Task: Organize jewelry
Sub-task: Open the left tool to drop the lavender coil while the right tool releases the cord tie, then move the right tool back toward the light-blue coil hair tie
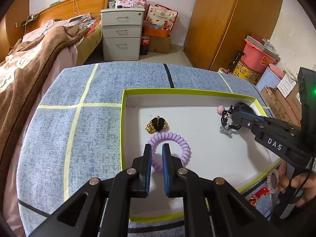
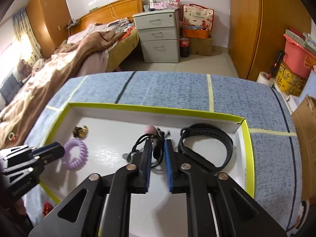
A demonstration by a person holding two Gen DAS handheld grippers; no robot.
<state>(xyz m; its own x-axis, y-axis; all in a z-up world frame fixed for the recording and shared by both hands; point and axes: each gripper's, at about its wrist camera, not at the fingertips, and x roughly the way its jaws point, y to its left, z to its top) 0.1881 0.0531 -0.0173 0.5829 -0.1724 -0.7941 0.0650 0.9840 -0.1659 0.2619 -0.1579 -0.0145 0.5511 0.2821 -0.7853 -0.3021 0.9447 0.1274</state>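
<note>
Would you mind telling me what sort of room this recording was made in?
Most likely a home bedroom: an unmade bed with a wooden headboard, a white bedside drawer unit and a tall wooden wardrobe.

The left gripper [image 1: 157, 150], a black two-finger tool with blue pads, reaches forward and angles downward, its jaws standing a narrow gap apart. The right gripper [image 2: 158, 145], of the same black build with blue ribbed pads, likewise points forward and down, its fingers parted by a slim gap. In the left wrist view the person's bare right hand [image 1: 296, 181] wraps around the right gripper's handle, fingers curled at the grip.
</note>
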